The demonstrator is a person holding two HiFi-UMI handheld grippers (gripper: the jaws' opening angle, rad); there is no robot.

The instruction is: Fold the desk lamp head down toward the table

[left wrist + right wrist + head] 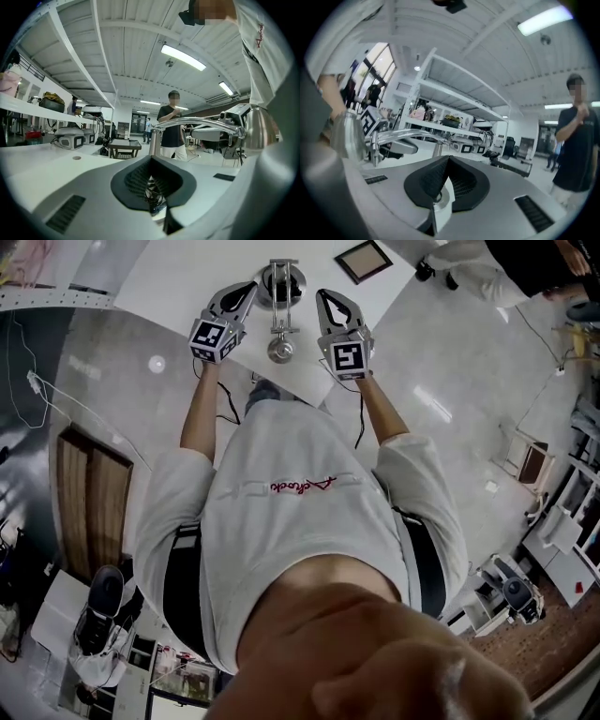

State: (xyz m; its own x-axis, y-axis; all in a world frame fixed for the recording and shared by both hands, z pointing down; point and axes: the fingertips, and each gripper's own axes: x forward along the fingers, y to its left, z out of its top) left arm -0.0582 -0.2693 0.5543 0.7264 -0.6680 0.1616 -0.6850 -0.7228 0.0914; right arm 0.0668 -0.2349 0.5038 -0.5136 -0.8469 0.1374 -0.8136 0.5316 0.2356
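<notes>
Both grippers are closed down to nothing and empty: the left gripper (250,288) has its pads pressed together on air, and so does the right gripper (324,296). The lamp (280,317) stands on the white surface (187,277) in the gap between them, touching neither. Its base (281,281) is just ahead of the two tips, and its head (279,350) is back between the gripper bodies, to the right of my left one and to the left of my right one. The arm (197,123) runs roughly level from an upright post to the head. It all looks like polished metal, so I expect it to be rigid, fairly weighty at the base and slick under the pads. The joints are probably stiff with friction and may give in a jerk. I'd steady the post or base with one gripper and take the thin arm just behind the head with the other. I wouldn't grip the rounded shade, where the pads would likely slide off. I can read no brand on the lamp. The red script on the shirt (302,486) is too small to make out, and the cubes (212,339) carry only black square markers
</notes>
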